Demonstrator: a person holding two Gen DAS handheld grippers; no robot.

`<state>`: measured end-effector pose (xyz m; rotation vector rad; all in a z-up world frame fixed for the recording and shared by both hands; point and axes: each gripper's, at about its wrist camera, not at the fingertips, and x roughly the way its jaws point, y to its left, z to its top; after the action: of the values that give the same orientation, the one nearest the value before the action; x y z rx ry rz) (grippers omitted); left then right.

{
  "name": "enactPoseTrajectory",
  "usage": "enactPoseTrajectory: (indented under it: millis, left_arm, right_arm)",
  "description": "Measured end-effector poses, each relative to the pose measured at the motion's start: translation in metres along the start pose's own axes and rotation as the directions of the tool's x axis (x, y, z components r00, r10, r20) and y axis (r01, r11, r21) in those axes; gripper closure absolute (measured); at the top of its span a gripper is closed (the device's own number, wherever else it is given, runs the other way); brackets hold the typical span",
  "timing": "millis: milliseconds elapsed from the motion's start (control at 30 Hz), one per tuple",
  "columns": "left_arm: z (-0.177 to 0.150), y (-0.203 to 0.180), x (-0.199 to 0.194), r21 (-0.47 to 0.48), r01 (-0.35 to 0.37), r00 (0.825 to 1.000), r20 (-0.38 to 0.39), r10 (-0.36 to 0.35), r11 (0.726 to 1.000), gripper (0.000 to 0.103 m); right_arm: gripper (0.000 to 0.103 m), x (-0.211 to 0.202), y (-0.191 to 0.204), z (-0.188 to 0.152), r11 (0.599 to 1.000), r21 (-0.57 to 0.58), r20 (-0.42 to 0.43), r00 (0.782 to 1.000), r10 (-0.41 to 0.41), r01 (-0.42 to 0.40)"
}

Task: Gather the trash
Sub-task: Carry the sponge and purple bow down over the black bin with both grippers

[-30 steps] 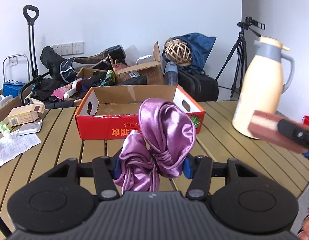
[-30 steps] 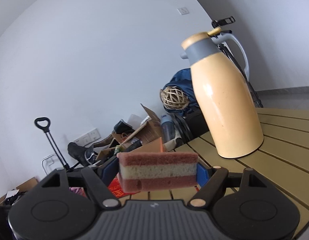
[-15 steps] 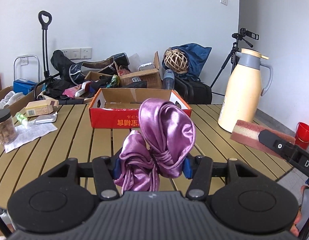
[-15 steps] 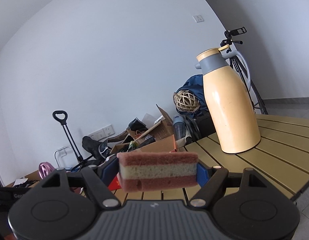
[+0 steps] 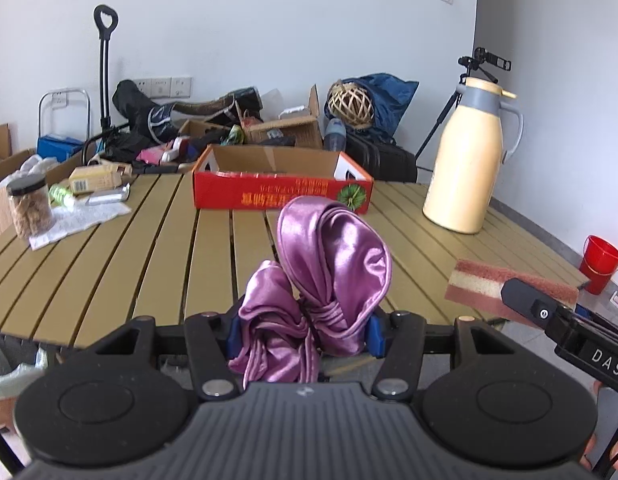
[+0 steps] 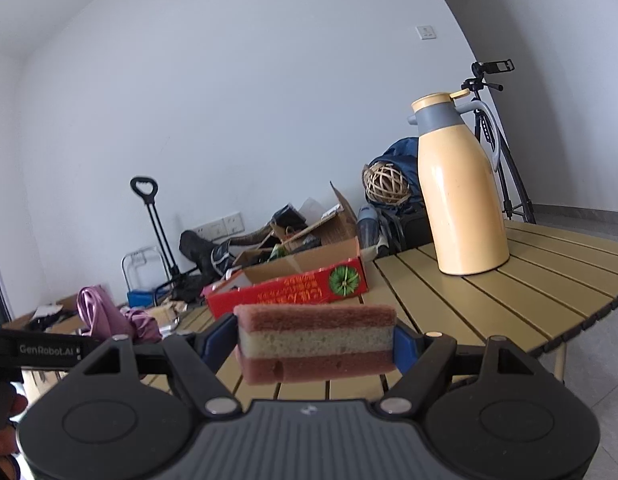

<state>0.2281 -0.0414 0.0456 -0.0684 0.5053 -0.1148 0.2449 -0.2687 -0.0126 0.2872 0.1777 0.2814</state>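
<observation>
White-walled room, slatted yellow table (image 5: 109,272) in front of me, and a big heap of bags and cardboard junk piled on the floor behind it. On the table there's a red cardboard box (image 5: 283,196) sitting open, a tall cream thermos (image 5: 467,160) off to the right, plus a jar (image 5: 29,212) and some papers on the left side.

Both hands are loaded. My left gripper (image 5: 303,334) is pinching a bunched purple satin cloth (image 5: 321,276), knot squeezed right between the blue pads. My right gripper (image 6: 317,344) is clamped on a pink-and-beige sponge (image 6: 317,340), held by its ends, hanging in the air over the near edge of the table.

So I'd say I'm mid-carry, pickup done, drop-off not done. No bin is obvious from here. There's a red bucket (image 5: 601,258) on the floor to the right, and the open box is the other candidate. Can't tell which is meant. Next move: pick the target, get each load fully over the opening, then let go one at a time. The cloth will probably cling to the pads.
</observation>
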Motion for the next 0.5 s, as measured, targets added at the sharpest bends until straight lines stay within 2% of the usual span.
enactPoseTrajectory:
  millis: [300,500]
  left_arm:
    - [-0.034,0.014,-0.016,-0.023,-0.006,0.999,-0.039,0.005,1.000,0.048]
    - [-0.056,0.020,-0.019,-0.031,-0.008,0.997,-0.081,0.006,0.999,0.048]
  right_arm:
    - [0.026,-0.024,0.017,-0.034,0.999,-0.037,-0.086,0.996,0.005,-0.008]
    - [0.026,-0.028,0.029,-0.060,0.998,-0.058,-0.180,0.984,0.009,-0.020]
